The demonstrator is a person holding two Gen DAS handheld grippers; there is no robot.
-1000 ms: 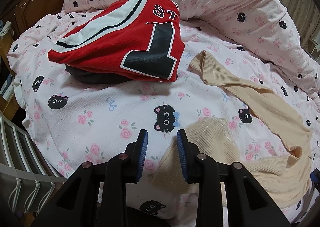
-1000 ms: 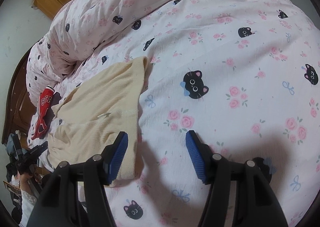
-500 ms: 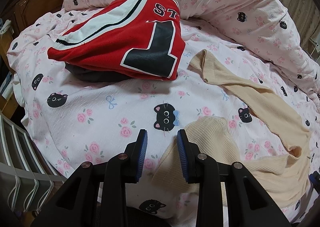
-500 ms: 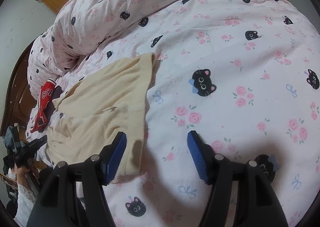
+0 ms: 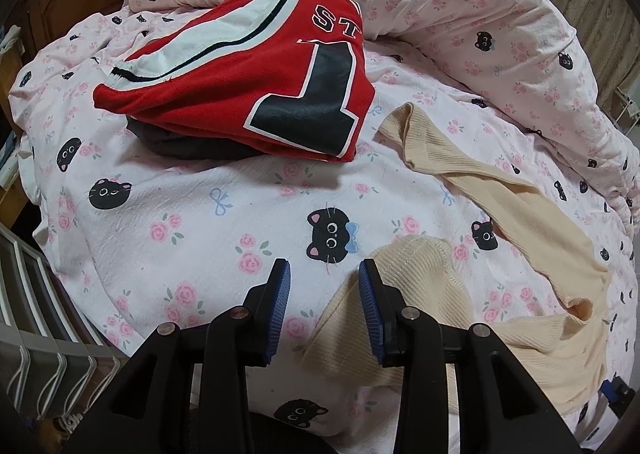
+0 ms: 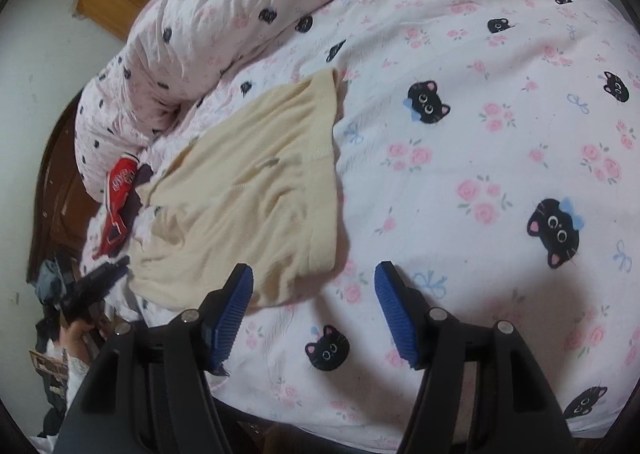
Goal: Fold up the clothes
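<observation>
two tools hang over a bed (image 5: 168, 222) with a pink cat-print cover: in the left wrist view the left tool (image 5: 323, 310) is partly apart and opening with nothing between its blue pads, its right pad just above a cuff of the cream ribbed garment (image 5: 520, 238), with a folded red jersey (image 5: 256, 94) beyond. in the right wrist view the right tool (image 6: 314, 306) gapes wide and empty over the cover, beside the cream garment's near corner.

L gripper (image 5: 324, 310) jaws opening, empty; R gripper (image 6: 314, 310) rightward
</observation>
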